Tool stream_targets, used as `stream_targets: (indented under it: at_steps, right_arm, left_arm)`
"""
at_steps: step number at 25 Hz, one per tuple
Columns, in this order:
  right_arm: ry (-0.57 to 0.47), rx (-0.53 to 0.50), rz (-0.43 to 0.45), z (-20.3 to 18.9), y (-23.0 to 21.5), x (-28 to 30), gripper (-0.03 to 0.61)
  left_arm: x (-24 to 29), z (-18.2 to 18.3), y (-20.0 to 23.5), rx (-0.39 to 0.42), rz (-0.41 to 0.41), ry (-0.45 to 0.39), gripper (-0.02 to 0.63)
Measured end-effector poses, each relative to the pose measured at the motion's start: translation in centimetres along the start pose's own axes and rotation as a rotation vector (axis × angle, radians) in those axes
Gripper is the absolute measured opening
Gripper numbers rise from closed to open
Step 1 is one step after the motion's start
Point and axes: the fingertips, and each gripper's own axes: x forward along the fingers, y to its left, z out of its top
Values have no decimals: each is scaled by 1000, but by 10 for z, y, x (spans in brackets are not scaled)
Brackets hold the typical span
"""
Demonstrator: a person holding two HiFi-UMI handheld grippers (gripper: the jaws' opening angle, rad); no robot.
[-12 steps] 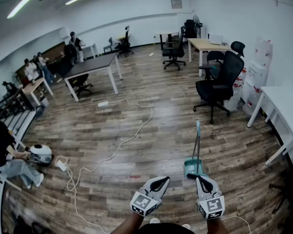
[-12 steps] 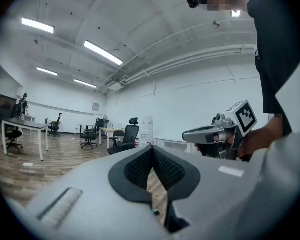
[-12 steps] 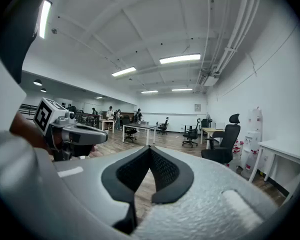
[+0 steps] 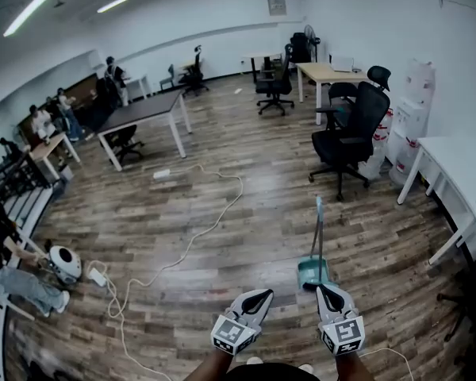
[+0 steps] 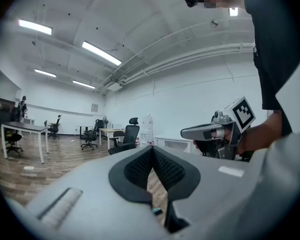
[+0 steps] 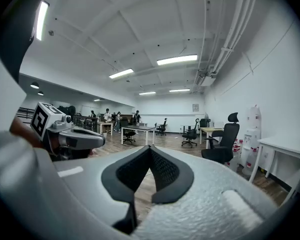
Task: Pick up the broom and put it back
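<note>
- Broom stands upright on the wood floor, a thin teal handle rising from a teal head at its foot. Nothing is holding it.
- Your right gripper sits just behind the broom in the head view, with its tip right at the teal head. You can't tell from there whether they touch.
- That gripper's jaws are closed, pad against pad, with nothing between them. Its own view shows only the room ahead and no broom.
- Your left gripper is beside the right one and a little further from the broom. Its jaws are closed too, and empty.
- You hold both grippers about level, side by side, at the bottom of the head view.
- A black chair stands beyond the broom, well apart from it.
- A white desk runs along the right wall.
- A white cable snakes across the floor to the left of the broom.
- A dark table stands further back on the left, with more chairs and desks behind it.
- At the far left, a person crouches by a round white device.
</note>
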Motion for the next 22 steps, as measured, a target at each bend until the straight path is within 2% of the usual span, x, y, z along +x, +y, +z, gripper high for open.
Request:
stream_targets:
  at_steps: [8, 16, 22]
  right_arm:
    - [16, 64, -46, -8, 19, 29, 3]
    - [42, -1, -121, -4, 29, 49, 2]
    - [60, 17, -141, -11, 23, 58, 3]
  left_arm:
    - [-20, -11, 34, 25, -26, 11, 20]
    - [-40, -10, 80, 56, -25, -3, 20]
    - [-33, -17, 85, 40, -41, 2, 20]
